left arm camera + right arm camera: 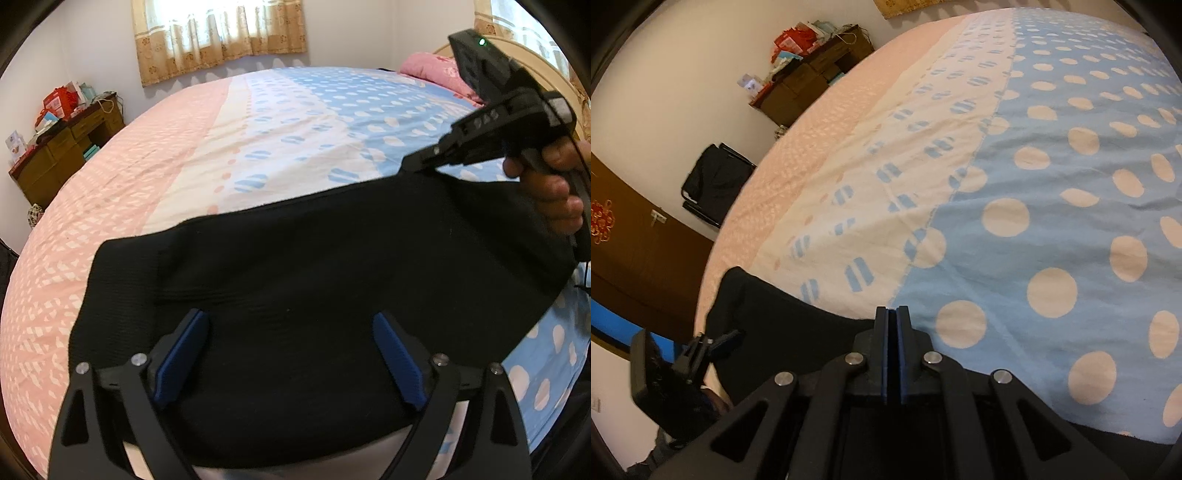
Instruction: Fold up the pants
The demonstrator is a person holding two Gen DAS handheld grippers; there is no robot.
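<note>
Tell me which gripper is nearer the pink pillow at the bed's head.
Right. The right gripper pinches the black pants corner on the pink pillow side; the left gripper hangs open farther away.

The pants (295,280) are black, of a fine ribbed knit, and lie spread flat near the bed's front edge, across the pink, cream and blue bands of the cover. A wider ribbed band runs down their left end. Their far edge rises in a straight line toward the right, where the corner is lifted off the cover.
</note>
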